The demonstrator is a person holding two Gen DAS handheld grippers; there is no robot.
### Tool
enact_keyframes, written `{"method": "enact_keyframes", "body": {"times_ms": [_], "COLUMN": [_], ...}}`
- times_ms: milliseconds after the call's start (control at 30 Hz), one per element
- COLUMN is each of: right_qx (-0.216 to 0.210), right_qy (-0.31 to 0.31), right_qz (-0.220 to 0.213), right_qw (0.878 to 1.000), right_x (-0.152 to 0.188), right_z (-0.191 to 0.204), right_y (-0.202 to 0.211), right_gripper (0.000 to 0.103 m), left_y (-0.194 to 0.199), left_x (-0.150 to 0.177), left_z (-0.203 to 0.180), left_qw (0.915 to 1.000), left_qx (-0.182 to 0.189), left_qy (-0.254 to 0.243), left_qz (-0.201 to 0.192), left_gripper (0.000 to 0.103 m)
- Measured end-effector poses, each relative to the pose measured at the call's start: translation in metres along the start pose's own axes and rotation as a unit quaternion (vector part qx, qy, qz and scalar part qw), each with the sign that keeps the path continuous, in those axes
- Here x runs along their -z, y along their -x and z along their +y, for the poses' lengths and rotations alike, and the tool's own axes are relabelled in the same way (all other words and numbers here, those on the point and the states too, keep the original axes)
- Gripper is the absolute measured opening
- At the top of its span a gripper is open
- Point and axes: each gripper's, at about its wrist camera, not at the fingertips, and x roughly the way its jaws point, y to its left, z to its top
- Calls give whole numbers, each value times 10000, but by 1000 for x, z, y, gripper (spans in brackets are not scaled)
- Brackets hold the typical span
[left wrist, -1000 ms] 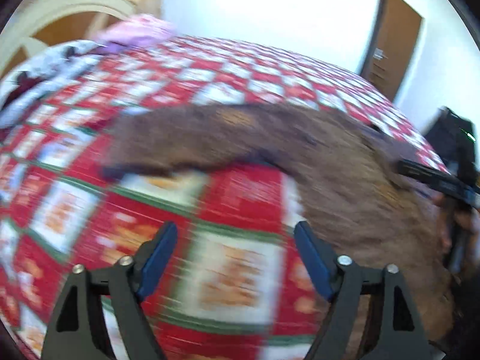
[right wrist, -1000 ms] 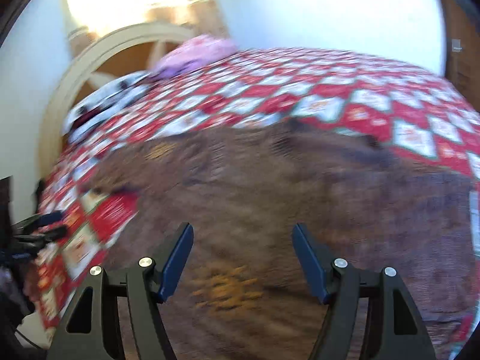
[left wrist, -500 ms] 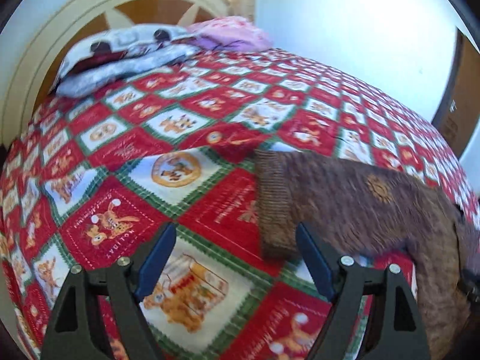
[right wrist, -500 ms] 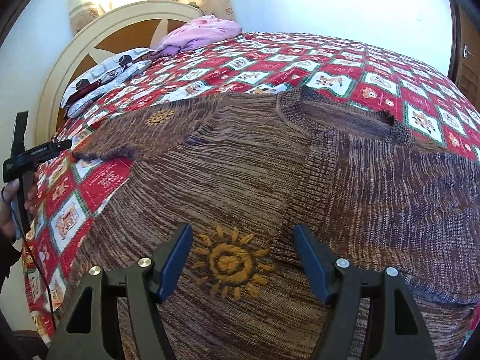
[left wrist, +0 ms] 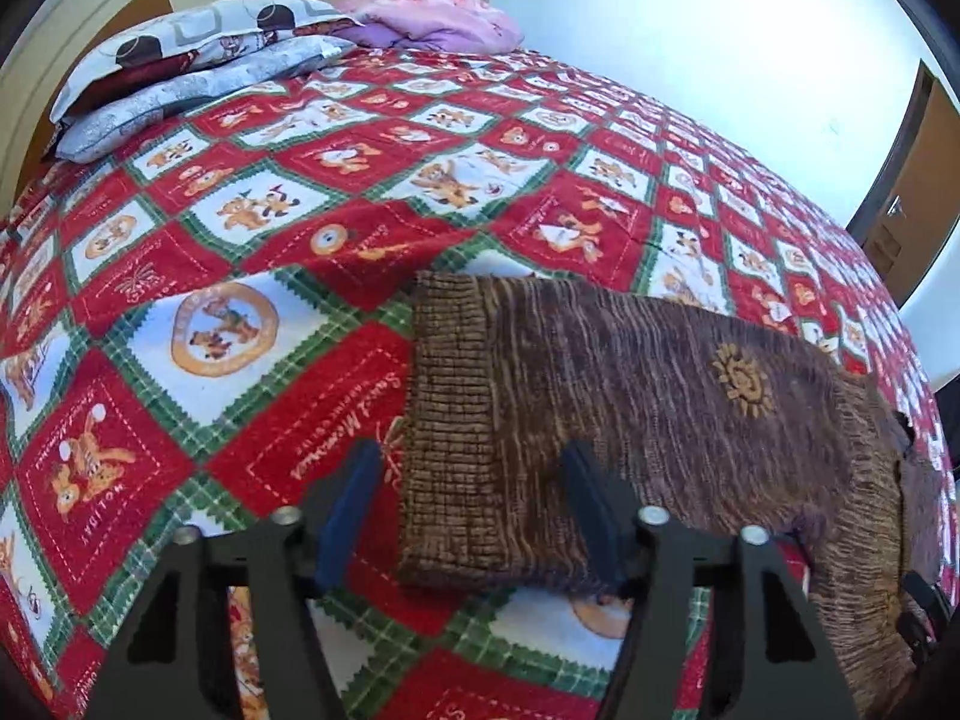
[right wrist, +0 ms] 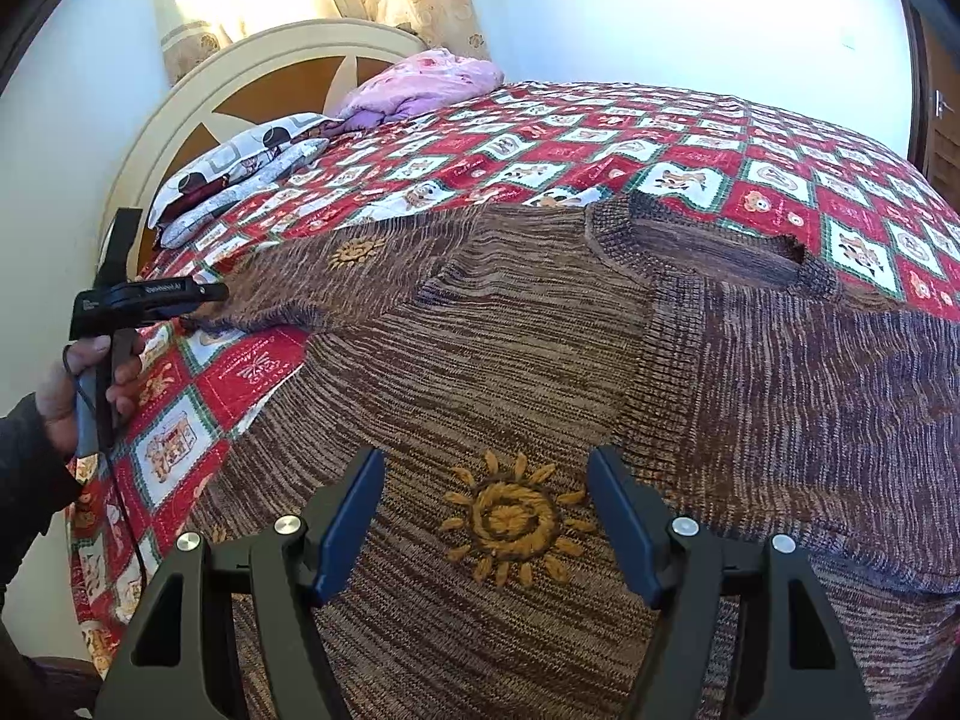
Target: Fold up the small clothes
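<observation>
A: Risks at this frame?

B: Main one, imo: left hand-held gripper [left wrist: 474, 516] was closing on the sleeve [left wrist: 600, 408] cuff [left wrist: 450, 420], but only the near part of the cuff sat between the fingers. Pads weren't pressing yet, far as I could tell. If it shut that shallow it could've pinched just the top layer, or the knit could've slipped out on the lift. Thick ribbing, so prob. bunches too.

A: Anything else?

B: Could've snagged the bed quilt [left wrist: 252, 276] w/ the lower finger, since the cuff lay flat on it. Also a drag instead of a lift would've pulled the whole sweater [right wrist: 540, 360] crooked, and the fold comes out uneven.

A: Right side?

B: Right hand-held gripper [right wrist: 486, 516] was wide, nothing held, hovering over the sweater's chest w/ the sun patch [right wrist: 510, 522] framed between its fingers. Can't tell if the tips touched the fabric.

A: Where was the sweater overall?

B: Spread flat on the bed, neck hole [right wrist: 708, 246] toward the far side, one sleeve stretched out to the left. Cuff end was right at the left gripper, seen from the right wrist cam where the person's hand [right wrist: 84, 384] held that tool. Pillows [left wrist: 198, 60] well apart, at the headboard.
</observation>
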Motion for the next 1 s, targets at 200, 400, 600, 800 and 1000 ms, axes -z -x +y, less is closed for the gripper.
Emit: {"method": "enact_keyframes", "body": {"times_ms": [200,400,600,800,1000], "right_qx": [-57,-66,67,131,191], "right_qy": [-54,-54,-210,-509,-753], "right_qz": [4,-96,-148,-291,-472], "right_qw": [10000,9999,9996,9982,9959], "right_x": [2,1,-3,-3,0], "right_z": [0,-1,-9,-26,-42], "right_y": [-1,7,11,25,44], "right_gripper": [71,71,71,71,71], "left_y": [0,11,28,58,88], "left_x": [2,-6,-20,-32,-42], "left_z": [-8,-7,-16,-43,-87], "left_qw": [9994,9993,9980,9943,9877], "left_qx": [197,298,525,848,1274], "left_qy": [-291,-159,-124,-241,-429], "left_qz": [71,-150,-320,-596,-793], "left_gripper": [12,9,8,8,8]}}
